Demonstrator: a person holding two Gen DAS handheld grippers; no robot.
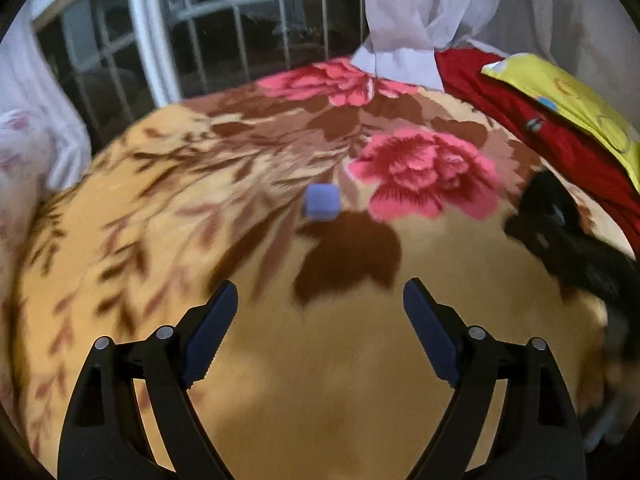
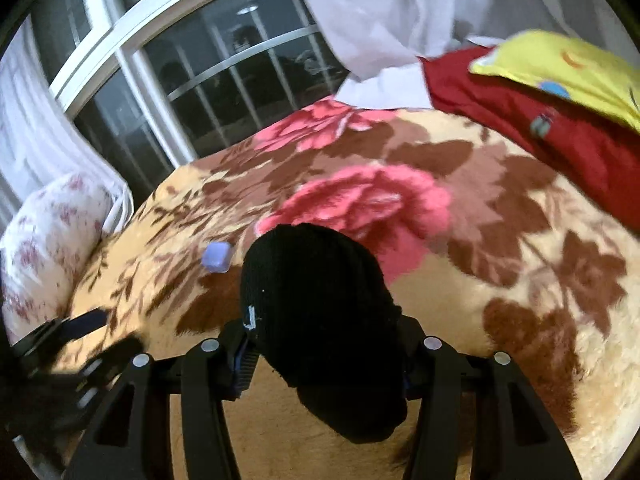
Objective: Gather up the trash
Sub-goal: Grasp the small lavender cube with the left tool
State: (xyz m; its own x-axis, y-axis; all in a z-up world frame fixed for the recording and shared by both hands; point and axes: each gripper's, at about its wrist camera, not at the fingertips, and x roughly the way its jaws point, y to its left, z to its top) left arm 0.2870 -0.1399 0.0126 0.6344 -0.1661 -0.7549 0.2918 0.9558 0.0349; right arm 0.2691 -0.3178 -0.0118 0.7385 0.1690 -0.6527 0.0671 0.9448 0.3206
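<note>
The bed is covered by a floral blanket (image 1: 320, 360) that falls away at its far edge toward a barred window (image 1: 224, 40), with a white curtain (image 1: 400, 20) hanging down onto the far right corner. A red cloth (image 1: 520, 120) and a yellow pillow (image 1: 568, 100) close off the right side, and a white flowered pillow (image 2: 52, 240) sits at the left edge. Ahead of the left tongs (image 1: 320, 300) the blanket lies flat and bare, with plenty of room.

The left tongs are spread wide with nothing between them. A small lilac cube (image 1: 322, 202) lies on the blanket straight ahead of them, well beyond the tips, just left of a big pink flower in the print.

The right tongs (image 2: 324, 344) are clenched on a black knit hat (image 2: 320, 312), which bulges up between the fingers and hangs below them. From there the cube (image 2: 217, 257) sits just left of the hat's crown, farther out on the blanket.

The hat hides the right tongs' tips and the blanket ahead of them. Both views are smeared by motion blur. In the left view the right tongs are only a dark blur at the right edge; in the right view the left tongs are a dark blur low on the left.
</note>
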